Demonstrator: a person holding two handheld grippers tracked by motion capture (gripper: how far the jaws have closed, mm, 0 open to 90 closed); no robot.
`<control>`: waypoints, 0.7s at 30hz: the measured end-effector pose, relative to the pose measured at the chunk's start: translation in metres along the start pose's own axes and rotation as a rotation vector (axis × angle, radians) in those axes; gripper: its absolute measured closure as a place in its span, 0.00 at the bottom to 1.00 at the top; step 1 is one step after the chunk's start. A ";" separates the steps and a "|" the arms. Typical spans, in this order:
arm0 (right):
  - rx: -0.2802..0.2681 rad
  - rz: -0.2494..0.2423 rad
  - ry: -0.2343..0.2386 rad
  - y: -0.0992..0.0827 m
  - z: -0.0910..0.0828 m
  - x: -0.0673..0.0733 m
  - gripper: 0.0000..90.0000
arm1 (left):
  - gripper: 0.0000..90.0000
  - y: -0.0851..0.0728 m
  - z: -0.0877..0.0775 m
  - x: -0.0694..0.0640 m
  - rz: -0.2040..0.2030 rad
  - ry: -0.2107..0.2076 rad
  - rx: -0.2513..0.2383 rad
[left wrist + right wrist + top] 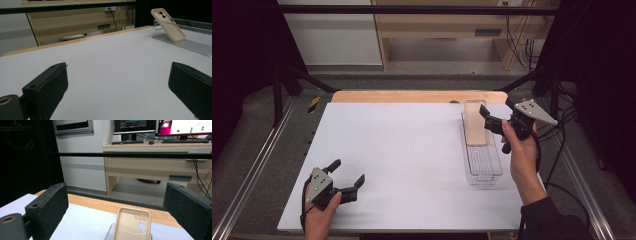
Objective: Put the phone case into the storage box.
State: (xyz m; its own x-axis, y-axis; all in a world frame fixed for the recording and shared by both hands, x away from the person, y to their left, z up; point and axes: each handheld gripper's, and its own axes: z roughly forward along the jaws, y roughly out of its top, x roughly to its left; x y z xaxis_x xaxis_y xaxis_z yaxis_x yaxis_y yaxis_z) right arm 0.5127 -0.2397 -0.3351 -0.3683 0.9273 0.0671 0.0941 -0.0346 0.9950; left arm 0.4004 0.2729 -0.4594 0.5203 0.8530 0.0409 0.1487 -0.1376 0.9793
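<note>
I logged a white-topped table with wooden far edge, bearing a clear plastic tray near its right side.

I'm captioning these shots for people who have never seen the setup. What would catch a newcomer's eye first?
Most striking is the beige phone case, propped at a slant in the clear tray on the right side of the white table, its far end raised on the tray's far edge. The right tongs hover open just beside it. The left tongs rest open near the table's front left corner, far from the case.
</note>
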 end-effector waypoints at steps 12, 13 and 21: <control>-0.004 -0.010 0.014 -0.001 -0.007 0.001 0.07 | 0.03 0.001 -0.006 -0.001 0.005 -0.003 -0.014; -0.004 -0.011 0.016 -0.001 -0.008 0.001 0.07 | 0.03 0.001 -0.007 -0.001 0.002 -0.003 -0.015; -0.003 -0.021 0.043 -0.006 -0.012 0.002 0.07 | 0.03 -0.002 -0.018 0.002 -0.010 -0.015 -0.021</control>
State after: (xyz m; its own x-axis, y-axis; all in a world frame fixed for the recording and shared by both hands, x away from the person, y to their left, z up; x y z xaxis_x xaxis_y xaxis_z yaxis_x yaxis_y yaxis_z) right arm 0.4999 -0.2418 -0.3399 -0.4095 0.9110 0.0497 0.0838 -0.0167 0.9963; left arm 0.3858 0.2842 -0.4575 0.5315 0.8466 0.0285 0.1360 -0.1184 0.9836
